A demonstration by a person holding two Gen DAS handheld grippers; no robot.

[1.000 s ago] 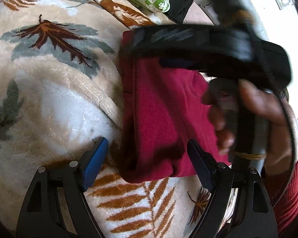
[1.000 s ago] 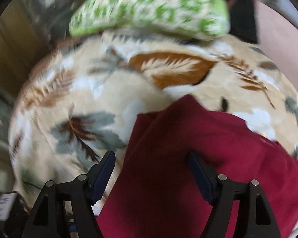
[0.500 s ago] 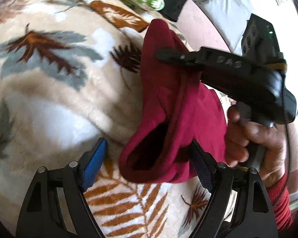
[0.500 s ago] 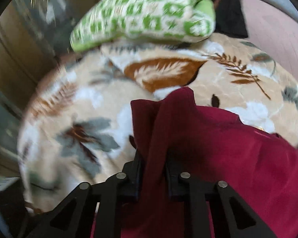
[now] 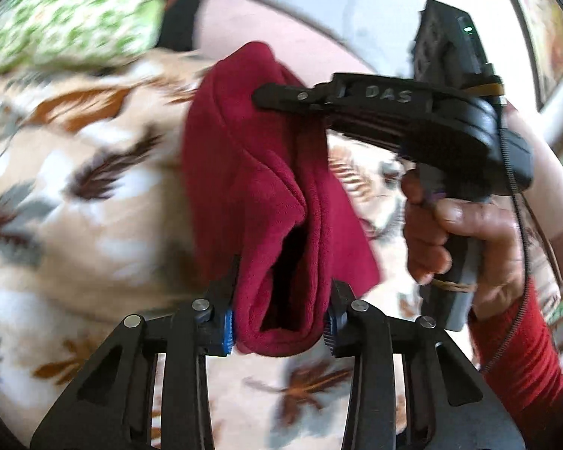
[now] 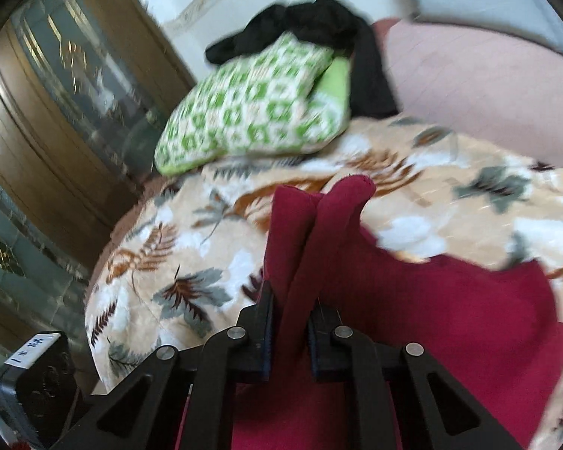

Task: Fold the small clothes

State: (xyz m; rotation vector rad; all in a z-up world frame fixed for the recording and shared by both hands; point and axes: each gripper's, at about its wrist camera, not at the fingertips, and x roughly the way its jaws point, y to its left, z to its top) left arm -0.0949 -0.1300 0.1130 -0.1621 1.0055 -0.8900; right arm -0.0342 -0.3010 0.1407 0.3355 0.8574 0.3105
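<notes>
Closing on the red garment (image 5: pixel 266 172), both fingers, above leaf-print blanket (image 5: pixel 75 225) near green pillow (image 6: pixel 251 108).

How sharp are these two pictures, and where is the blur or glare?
Left wrist view: leaf blanket and green pillow smeared by motion, red garment fairly crisp, window side washed out. Right wrist view: everything slightly soft, edges bent by the fisheye.

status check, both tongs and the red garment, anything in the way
Left tongs closing on the red garment, cloth between pads. Right tongs clamped on its other edge. Garment raised off the leaf-print blanket. Nothing in the way.
</notes>
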